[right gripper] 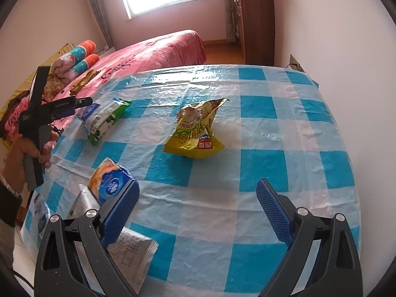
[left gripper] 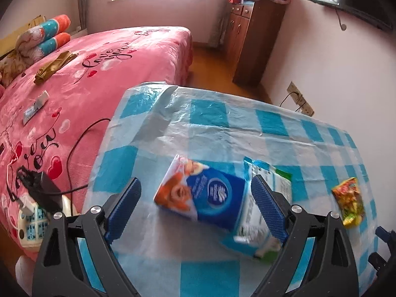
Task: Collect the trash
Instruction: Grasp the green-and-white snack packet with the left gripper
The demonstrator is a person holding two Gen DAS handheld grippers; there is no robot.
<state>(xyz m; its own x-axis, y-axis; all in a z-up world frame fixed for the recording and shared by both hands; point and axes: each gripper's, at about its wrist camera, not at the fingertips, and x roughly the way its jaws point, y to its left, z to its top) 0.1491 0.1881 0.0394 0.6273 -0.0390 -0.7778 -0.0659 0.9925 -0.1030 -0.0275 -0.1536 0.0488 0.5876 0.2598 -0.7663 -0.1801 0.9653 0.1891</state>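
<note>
A blue and orange tissue pack (left gripper: 201,194) lies on the blue checked tablecloth (left gripper: 222,133), between the fingers of my open left gripper (left gripper: 195,193). Under its right finger lies a white and green wrapper (left gripper: 264,210). A yellow snack bag (left gripper: 350,201) lies to the right. In the right wrist view my right gripper (right gripper: 198,198) is open and empty above the cloth (right gripper: 284,123). The yellow snack bag (right gripper: 195,133) stands ahead of it. The tissue pack (right gripper: 110,182) and a white packet (right gripper: 133,252) lie by its left finger. The white and green wrapper (right gripper: 104,118) lies far left, beside the left gripper (right gripper: 71,106).
A bed with a pink blanket (left gripper: 104,69) stands left of the table, with a gold wrapper (left gripper: 53,66), a small packet (left gripper: 34,107), a black charger (left gripper: 43,193) and its cable on it. A wooden cabinet (left gripper: 252,39) stands by the far wall.
</note>
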